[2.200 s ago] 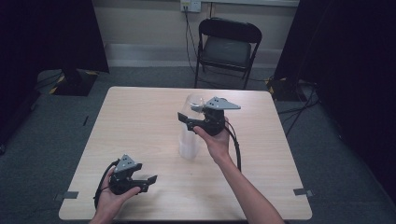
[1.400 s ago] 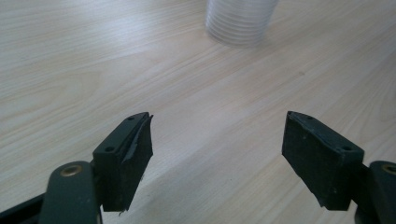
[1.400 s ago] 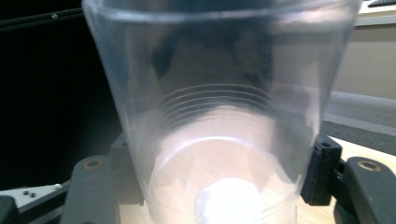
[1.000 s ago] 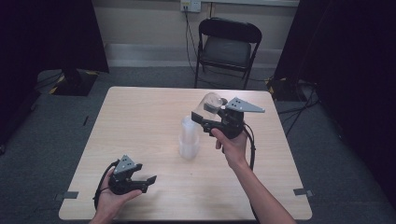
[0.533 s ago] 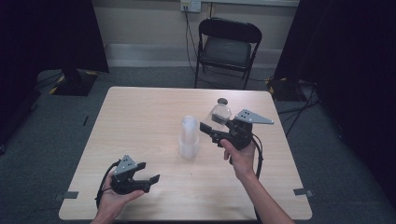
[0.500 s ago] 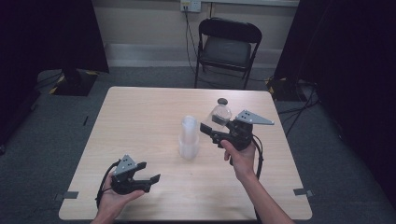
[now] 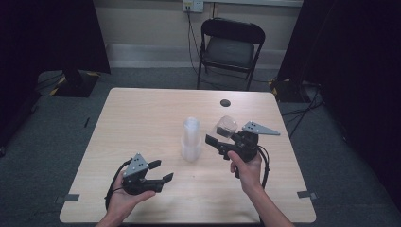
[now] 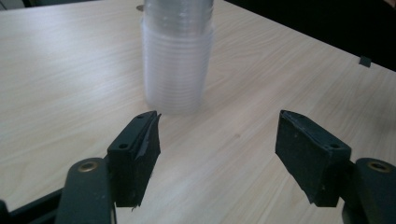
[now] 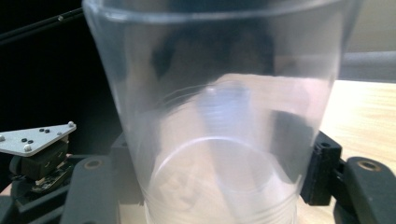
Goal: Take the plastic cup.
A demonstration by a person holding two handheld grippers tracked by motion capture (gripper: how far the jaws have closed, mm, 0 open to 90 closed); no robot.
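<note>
A stack of clear plastic cups [image 7: 191, 139] stands upright in the middle of the table [image 7: 142, 113]. My right gripper [image 7: 218, 143] hovers just right of the stack, shut on a single clear cup [image 7: 227, 126] that is apart from the stack. In the right gripper view this cup [image 9: 219, 116] sits between the jaws of the right gripper [image 9: 219, 186]. My left gripper [image 7: 162, 170] is held near the table's front left. It points at the stack [image 8: 177, 56]. Its jaws have just been closing a little but stand open, with nothing between the pads [image 8: 140, 149].
A small dark round spot [image 7: 225, 102] lies on the table behind the held cup. A black folding chair [image 7: 230, 47] stands beyond the far edge. Black curtains hang at both sides. The other hand's grey plate [image 9: 35, 137] shows low left in the right gripper view.
The right gripper has carried the single cup from above the stack to the right and downward. The left gripper has shifted slightly toward the stack.
</note>
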